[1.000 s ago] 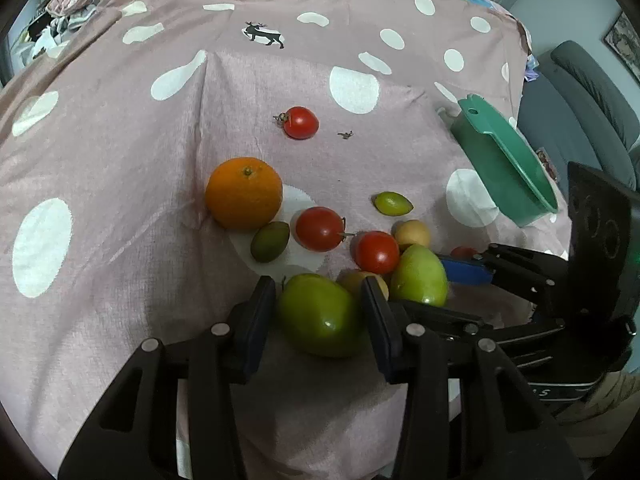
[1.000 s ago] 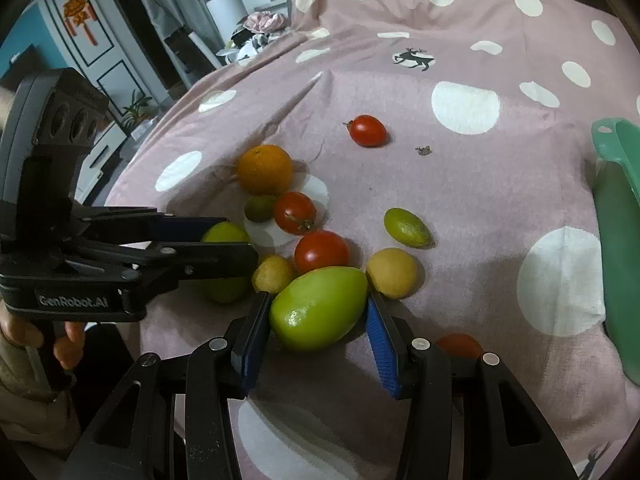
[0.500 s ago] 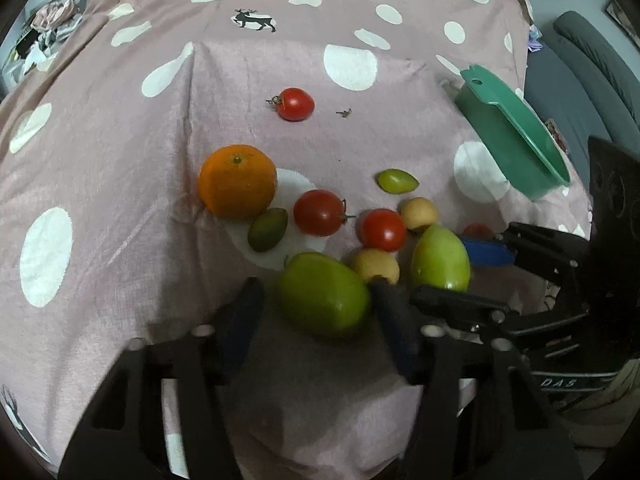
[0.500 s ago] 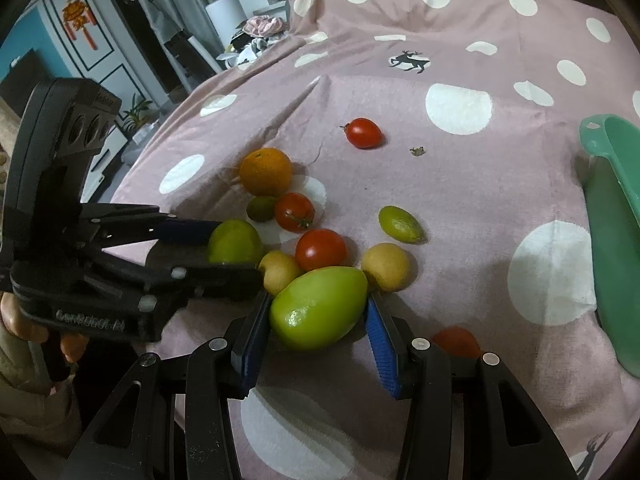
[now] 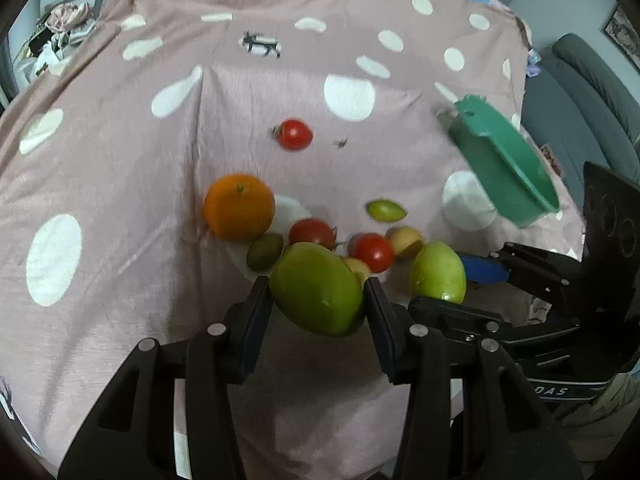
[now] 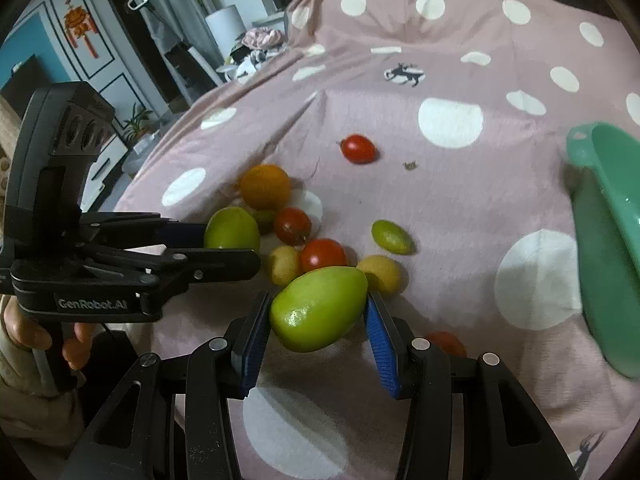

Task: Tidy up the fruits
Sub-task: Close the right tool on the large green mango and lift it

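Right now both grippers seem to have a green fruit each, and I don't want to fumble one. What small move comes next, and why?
Probably carry the right gripper toward the green basin first. Its blue pads clamp the right green fruit, and the basin lies open on that side. The left gripper also clamps its green fruit, so it could wait, avoiding crossing arms.

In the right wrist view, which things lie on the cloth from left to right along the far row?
orange → red tomato → small dried stem bit → green basin
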A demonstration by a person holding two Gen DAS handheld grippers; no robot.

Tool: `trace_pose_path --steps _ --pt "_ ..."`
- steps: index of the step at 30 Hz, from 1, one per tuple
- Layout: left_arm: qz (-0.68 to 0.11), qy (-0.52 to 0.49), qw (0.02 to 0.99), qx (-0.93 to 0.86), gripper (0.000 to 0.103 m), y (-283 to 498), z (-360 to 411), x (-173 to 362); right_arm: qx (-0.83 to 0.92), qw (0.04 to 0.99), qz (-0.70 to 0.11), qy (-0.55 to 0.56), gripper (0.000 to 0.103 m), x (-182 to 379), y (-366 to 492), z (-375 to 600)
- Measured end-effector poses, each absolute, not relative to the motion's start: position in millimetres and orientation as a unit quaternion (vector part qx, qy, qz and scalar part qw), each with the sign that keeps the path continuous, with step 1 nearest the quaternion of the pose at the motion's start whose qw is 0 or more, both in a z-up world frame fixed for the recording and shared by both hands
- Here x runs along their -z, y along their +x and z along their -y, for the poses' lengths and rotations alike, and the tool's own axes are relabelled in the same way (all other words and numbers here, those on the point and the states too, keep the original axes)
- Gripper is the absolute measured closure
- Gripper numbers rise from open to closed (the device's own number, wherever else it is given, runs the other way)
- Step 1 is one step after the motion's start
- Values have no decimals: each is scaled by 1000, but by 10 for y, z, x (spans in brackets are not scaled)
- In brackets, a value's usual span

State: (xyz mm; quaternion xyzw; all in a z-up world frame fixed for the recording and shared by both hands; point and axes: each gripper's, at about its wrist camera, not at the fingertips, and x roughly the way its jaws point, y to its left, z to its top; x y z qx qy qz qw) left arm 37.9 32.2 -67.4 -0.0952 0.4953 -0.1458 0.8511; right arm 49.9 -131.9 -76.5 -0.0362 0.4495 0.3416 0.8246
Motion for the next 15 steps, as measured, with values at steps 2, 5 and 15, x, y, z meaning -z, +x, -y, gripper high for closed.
trace_pose_path --steps 2,5,15 --pt "-486 -97 856 147 56 352 -323 593 -342 828 -442 -36 54 708 482 1331" --pt "-475 -100 862 147 56 330 -316 507 -344 834 -429 -35 54 619 445 1357" --pt "-441 -96 878 159 56 370 -130 219 -330 859 -392 -15 54 367 434 1603"
